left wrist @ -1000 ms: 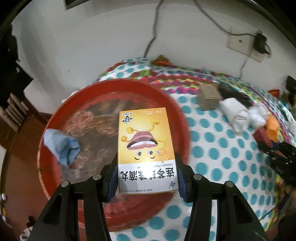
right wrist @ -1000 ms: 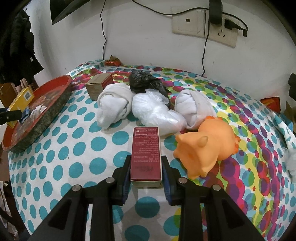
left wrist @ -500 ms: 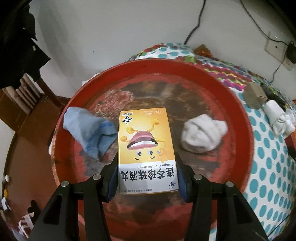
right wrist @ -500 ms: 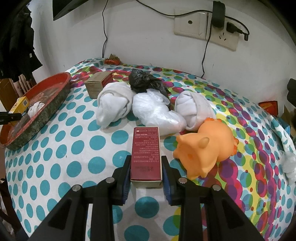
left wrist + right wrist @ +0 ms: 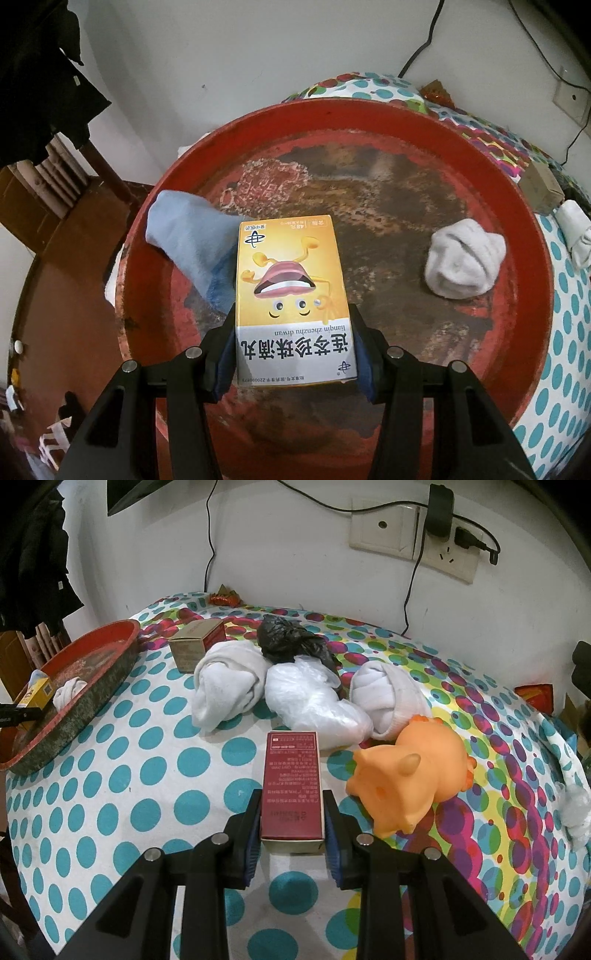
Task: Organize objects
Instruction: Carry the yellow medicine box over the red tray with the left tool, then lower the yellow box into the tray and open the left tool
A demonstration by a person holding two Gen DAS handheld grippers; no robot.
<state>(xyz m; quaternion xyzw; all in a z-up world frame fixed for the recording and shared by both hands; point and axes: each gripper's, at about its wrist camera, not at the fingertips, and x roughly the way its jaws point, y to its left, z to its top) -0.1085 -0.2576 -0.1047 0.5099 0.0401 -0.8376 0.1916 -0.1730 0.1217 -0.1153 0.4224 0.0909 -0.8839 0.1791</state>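
Note:
My left gripper [image 5: 293,350] is shut on a yellow medicine box [image 5: 291,295] and holds it over the round red tray [image 5: 517,295]. In the tray lie a blue sock [image 5: 188,236] to the left of the box and a white rolled sock [image 5: 463,258] to the right. My right gripper [image 5: 291,823] is shut on a dark red box [image 5: 291,782] low over the dotted tablecloth [image 5: 147,775]. In the right wrist view the tray [image 5: 92,679] stands at the far left with the yellow box [image 5: 37,692] in it.
On the cloth sit an orange toy pig [image 5: 413,775], two white rolled cloths [image 5: 229,683] [image 5: 388,698], a white plastic bag [image 5: 314,701], a black bag [image 5: 291,642] and a small brown box [image 5: 195,642]. The wall with sockets [image 5: 413,535] is behind. The table edge drops off left of the tray.
My left gripper has carried the yellow box from the tray's near right rim to over its middle, lower and closer. The right gripper with the red box has barely moved.

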